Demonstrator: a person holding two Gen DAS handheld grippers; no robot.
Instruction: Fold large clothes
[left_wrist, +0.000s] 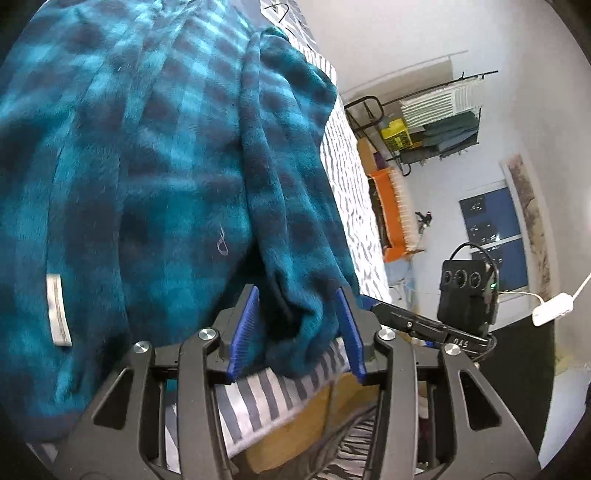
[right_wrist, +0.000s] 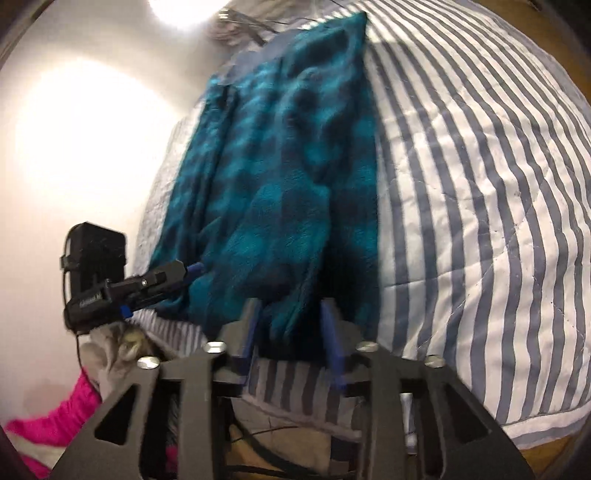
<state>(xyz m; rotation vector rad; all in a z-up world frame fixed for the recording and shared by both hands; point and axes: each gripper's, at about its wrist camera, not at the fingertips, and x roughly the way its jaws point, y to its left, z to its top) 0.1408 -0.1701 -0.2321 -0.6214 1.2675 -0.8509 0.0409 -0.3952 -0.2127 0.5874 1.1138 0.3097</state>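
Left wrist view: My left gripper (left_wrist: 297, 328) has its 2 blue pads (left_wrist: 243, 328) set part-way apart, with a bunched fold of the teal checked fleece garment (left_wrist: 147, 166) pinched between them. The fabric fills the gap and bulges out below the pads. The rest of the garment lies spread across the striped bedspread (left_wrist: 343, 173), filling the left and centre of the view. A white care label (left_wrist: 58, 310) sits on the fleece at the left. Beyond the bed edge stand an orange crate (left_wrist: 388, 206) and a wire rack (left_wrist: 436, 122) holding folded items, against a white wall. My right gripper (left_wrist: 424, 325) shows just beside the garment's lower right edge.

Right wrist view: My right gripper (right_wrist: 291, 332) also has its 2 blue pads (right_wrist: 330, 339) part-way apart, clamped on a thick fold at the garment's (right_wrist: 266, 177) near edge. The fleece runs away from the gripper in a long band up the bedspread (right_wrist: 480, 206), which is bare to the right. My left gripper (right_wrist: 192, 271) grips the same near edge further left. A pink cloth (right_wrist: 70, 410) lies below the bed at the lower left. This view is slightly blurred.
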